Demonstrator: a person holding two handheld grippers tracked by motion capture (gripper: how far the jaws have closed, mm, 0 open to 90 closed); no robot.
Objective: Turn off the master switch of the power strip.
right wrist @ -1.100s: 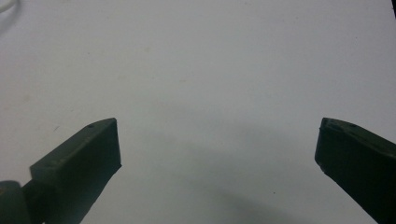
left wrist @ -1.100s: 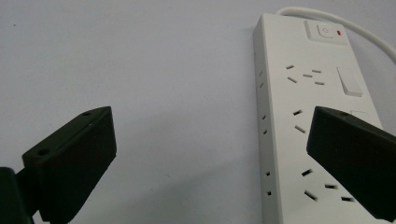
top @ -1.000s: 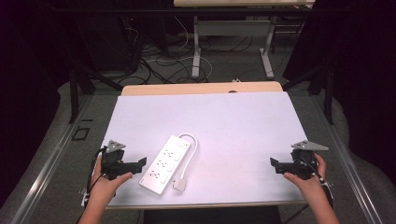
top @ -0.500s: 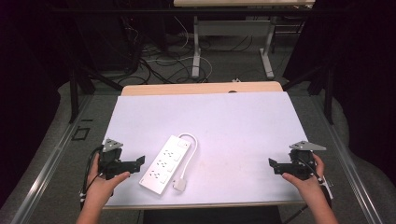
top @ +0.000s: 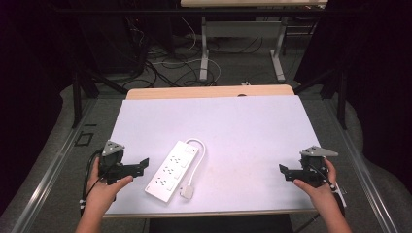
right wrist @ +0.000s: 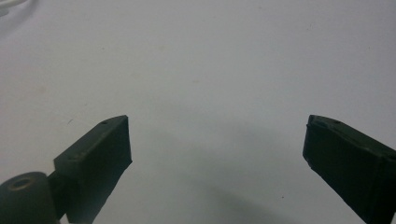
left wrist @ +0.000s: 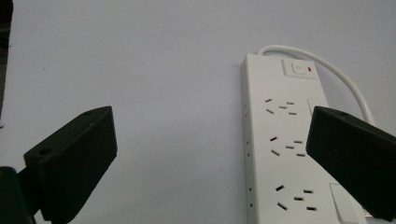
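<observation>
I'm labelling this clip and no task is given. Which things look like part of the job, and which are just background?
Likely part of the job:
- power strip with its cord and plug
- left gripper, open
- right gripper, open
- white table

Just background:
- cables on the floor
- desk legs behind

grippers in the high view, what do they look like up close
Both are black, blocky handheld tools. The left gripper and right gripper each carry a grey three-cornered plate on top and trail a black cable. Their jaws are thick black wedge-shaped pads. Forearms are bare, no sleeves visible.

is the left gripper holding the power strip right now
No, the left gripper is open, jaws spread wide, and the power strip lies flat on the table, ungripped.
</observation>
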